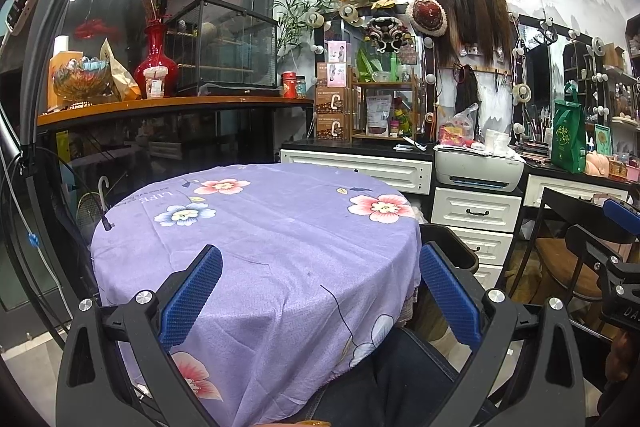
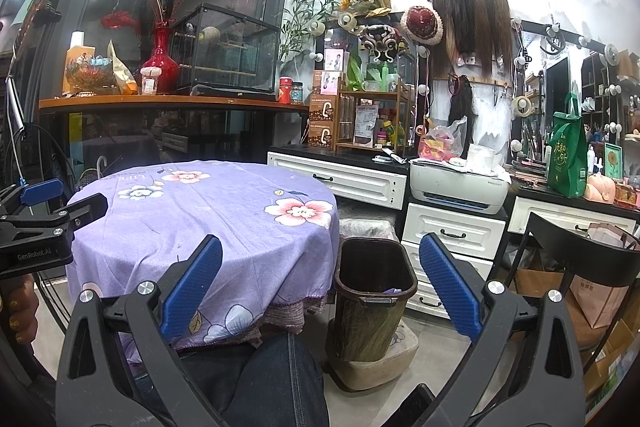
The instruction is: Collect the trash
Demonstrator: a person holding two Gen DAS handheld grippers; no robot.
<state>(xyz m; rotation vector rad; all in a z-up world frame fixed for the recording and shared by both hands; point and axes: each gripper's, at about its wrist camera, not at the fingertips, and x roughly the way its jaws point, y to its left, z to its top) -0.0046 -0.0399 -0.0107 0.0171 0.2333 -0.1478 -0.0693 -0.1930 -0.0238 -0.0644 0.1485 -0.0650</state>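
Note:
A round table under a purple flowered cloth (image 1: 260, 239) fills the left wrist view. My left gripper (image 1: 320, 251) hangs open above its near edge, nothing between the blue pads. My right gripper (image 2: 322, 241) is also open and holds nothing, and it faces the gap between the table (image 2: 192, 211) and a dark brown trash bin (image 2: 374, 291). The bin stands on a low cushion to the right of the table, with a pale scrap (image 2: 394, 291) inside. Each gripper shows at the edge of the other view: the left gripper (image 2: 60, 201) and the right gripper (image 1: 600, 227).
White drawer units (image 2: 452, 235) with a printer (image 2: 456, 187) on top stand behind the bin. A black chair (image 2: 576, 255) and paper bags sit at the right. A cluttered wooden shelf (image 1: 172, 107) runs behind the table. A person's jeans-clad leg (image 2: 272, 379) is below the grippers.

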